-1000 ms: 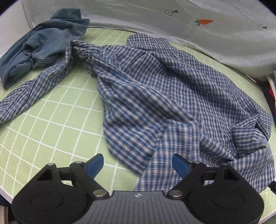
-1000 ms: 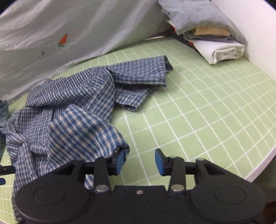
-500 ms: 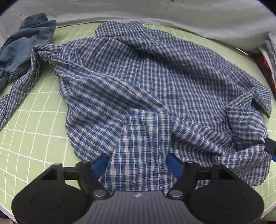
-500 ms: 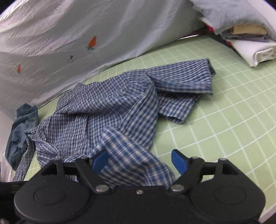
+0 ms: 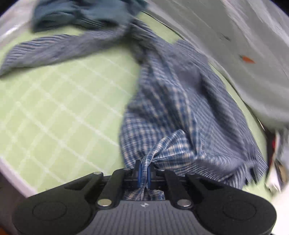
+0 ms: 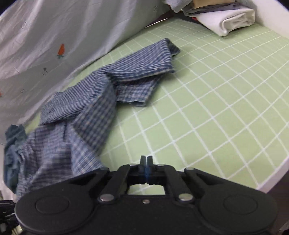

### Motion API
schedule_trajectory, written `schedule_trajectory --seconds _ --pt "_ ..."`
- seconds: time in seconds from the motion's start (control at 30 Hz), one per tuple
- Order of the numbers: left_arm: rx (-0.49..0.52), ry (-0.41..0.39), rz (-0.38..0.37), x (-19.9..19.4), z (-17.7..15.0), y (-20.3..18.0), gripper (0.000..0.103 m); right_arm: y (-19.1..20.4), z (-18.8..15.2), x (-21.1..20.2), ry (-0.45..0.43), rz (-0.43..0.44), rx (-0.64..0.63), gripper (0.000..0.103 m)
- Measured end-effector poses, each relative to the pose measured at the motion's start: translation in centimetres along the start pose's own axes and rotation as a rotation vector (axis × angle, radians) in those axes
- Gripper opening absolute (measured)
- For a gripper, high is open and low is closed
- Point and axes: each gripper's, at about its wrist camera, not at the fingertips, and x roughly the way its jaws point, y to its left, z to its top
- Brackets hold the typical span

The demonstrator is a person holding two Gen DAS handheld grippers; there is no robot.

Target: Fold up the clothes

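A blue-and-white plaid shirt (image 5: 180, 112) lies crumpled on the green grid mat (image 5: 54, 108), one sleeve stretched to the far left. My left gripper (image 5: 143, 168) is shut on a bunched edge of the shirt, which pulls taut into the jaws. In the right wrist view the same shirt (image 6: 94, 115) lies to the left, with a folded part reaching toward the mat's middle. My right gripper (image 6: 146, 160) is shut with no cloth between its fingers, above bare mat (image 6: 216, 108) just right of the shirt.
A dark blue garment (image 5: 86, 12) sits bunched at the far left corner. A pale sheet with carrot prints (image 6: 54, 36) hangs along the back. A stack of folded clothes (image 6: 231, 19) stands at the far right. The mat's white edge (image 5: 10, 170) runs close by.
Both grippers were open half a second ago. The left one has shut on the shirt's near edge and swung left. The right one has shut on nothing, with the shirt now off to its left.
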Motion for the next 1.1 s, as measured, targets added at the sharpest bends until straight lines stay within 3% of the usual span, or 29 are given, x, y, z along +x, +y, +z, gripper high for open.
schedule_trajectory --seconds 0.07,0.17,0.2,0.27,0.3,0.43,0.5,0.6,0.73,0.87,0.9,0.93,0.97,1.0,1.03,1.1 --pt "-0.042 -0.007 0.038 -0.1 0.5 1.6 0.007 -0.4 0.2 0.3 0.002 -0.043 -0.007 0.0" --pt "-0.032 0.014 0.028 0.1 0.8 1.7 0.008 0.6 0.6 1.0 0.01 -0.037 -0.058 0.002" --pt "-0.002 0.016 0.032 0.2 0.8 1.1 0.01 1.1 0.7 1.2 0.014 -0.017 -0.062 0.007" --pt "0.06 0.014 0.059 0.2 0.8 -0.2 0.016 2.8 1.0 1.8 0.025 0.046 -0.068 0.027" --pt "0.085 0.009 0.063 0.3 0.9 -0.7 0.024 4.0 0.9 2.0 0.027 0.068 -0.091 0.04" --pt "0.189 -0.04 0.034 -1.0 1.3 -1.7 0.059 8.2 0.6 2.7 0.039 0.127 -0.19 0.048" --pt "0.227 -0.075 0.012 -1.9 1.8 -2.4 0.07 9.5 0.4 2.8 0.047 0.156 -0.215 0.054" --pt "0.264 -0.106 -0.022 -2.5 2.4 -3.5 0.075 10.7 -0.2 3.1 0.068 0.176 -0.246 0.061" --pt "0.322 -0.071 -0.041 -1.0 2.6 -5.3 0.075 11.7 -0.8 4.0 0.108 0.178 -0.266 0.064" --pt "0.379 -0.046 -0.023 1.2 2.4 -7.0 0.069 12.4 -1.1 4.9 0.151 0.148 -0.308 0.07" --pt "0.392 -0.043 -0.013 1.7 2.4 -7.2 0.056 12.5 -1.3 5.1 0.158 0.14 -0.318 0.069" --pt "0.405 -0.039 0.0 2.2 2.4 -7.2 0.037 12.5 -1.4 5.2 0.166 0.142 -0.322 0.059" --pt "0.405 -0.035 0.009 2.5 2.5 -7.0 0.024 12.4 -1.5 5.3 0.173 0.149 -0.318 0.047" --pt "0.388 -0.032 0.011 2.7 2.7 -6.6 0.005 12.2 -1.4 5.3 0.173 0.151 -0.311 0.021" --pt "0.359 -0.032 0.004 2.7 3.1 -6.0 0.005 11.8 -1.3 5.3 0.169 0.147 -0.303 0.003" --pt "0.277 -0.047 -0.015 2.1 3.9 -4.3 0.004 11.0 -1.0 4.6 0.135 0.088 -0.308 0.001"
